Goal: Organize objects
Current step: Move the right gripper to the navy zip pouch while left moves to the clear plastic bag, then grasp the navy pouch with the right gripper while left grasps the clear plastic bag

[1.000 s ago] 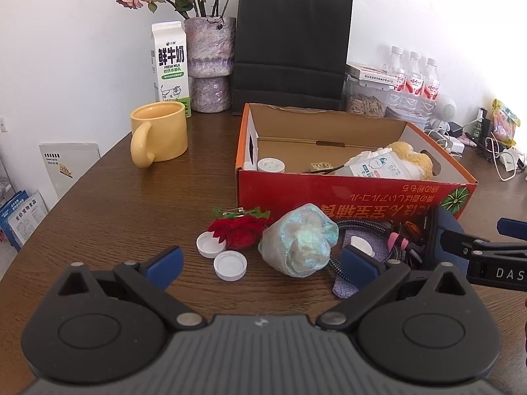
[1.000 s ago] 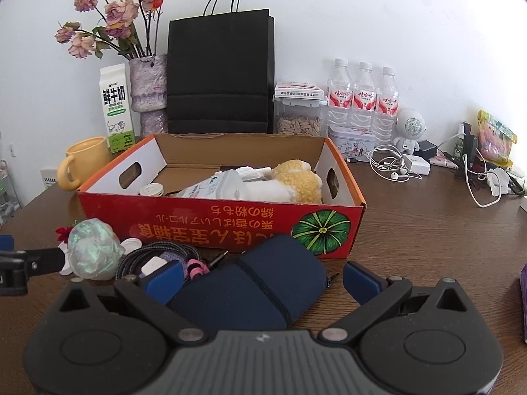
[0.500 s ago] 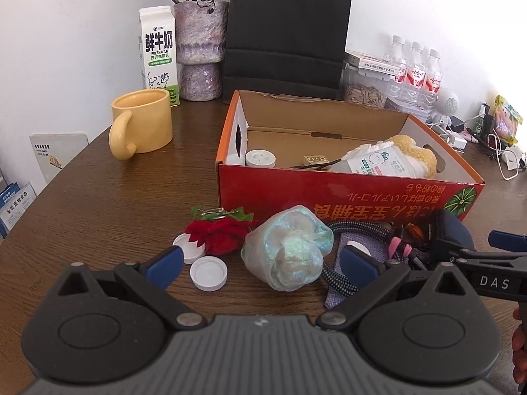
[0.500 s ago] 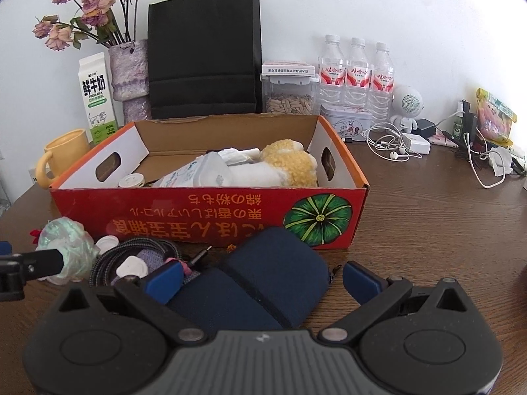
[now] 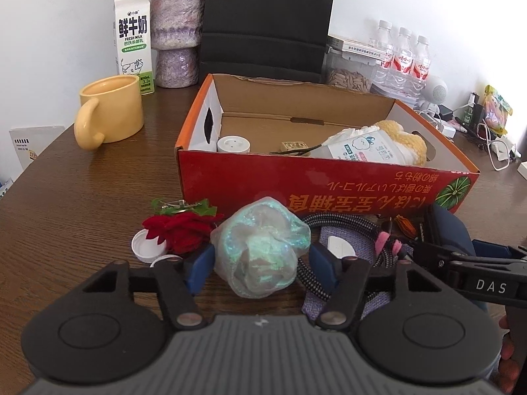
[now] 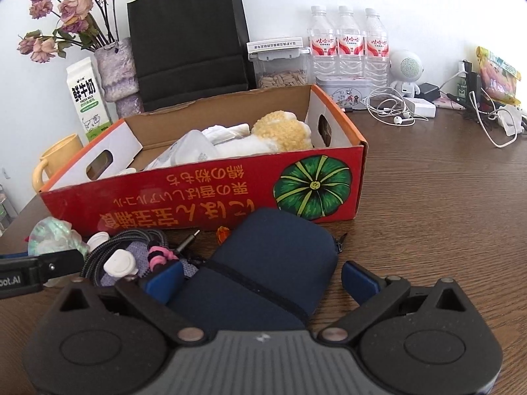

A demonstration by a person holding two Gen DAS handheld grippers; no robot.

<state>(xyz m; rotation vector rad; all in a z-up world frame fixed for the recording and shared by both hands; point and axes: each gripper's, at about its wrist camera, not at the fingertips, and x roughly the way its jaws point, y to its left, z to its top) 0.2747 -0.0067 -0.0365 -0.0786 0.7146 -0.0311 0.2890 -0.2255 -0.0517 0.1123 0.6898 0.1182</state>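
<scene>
A crumpled iridescent plastic bundle (image 5: 260, 250) lies on the wooden table in front of the red cardboard box (image 5: 329, 191). My left gripper (image 5: 262, 263) straddles it with its jaws closing; the blue pads sit at its sides without visibly squeezing it. A red fabric rose (image 5: 179, 230), white caps (image 5: 145, 247) and a braided cable (image 5: 342, 223) lie beside it. My right gripper (image 6: 260, 279) stands open over a navy zip pouch (image 6: 270, 263), one finger on each side of it. The box (image 6: 197, 197) holds a plush toy (image 6: 283, 128), a wipes pack (image 5: 362, 148) and a white jar (image 5: 233, 144).
A yellow mug (image 5: 112, 112), milk carton (image 5: 133, 39), vase (image 5: 176, 33) and black paper bag (image 5: 266, 16) stand behind the box. Water bottles (image 6: 349, 42), a seed container (image 6: 280, 65), a white speaker (image 6: 406, 69) and tangled cables (image 6: 395, 112) fill the back right.
My left gripper came forward and down onto the iridescent bundle and its jaws narrowed around it. My right gripper sank closer to the navy pouch and rolled, tilting its view.
</scene>
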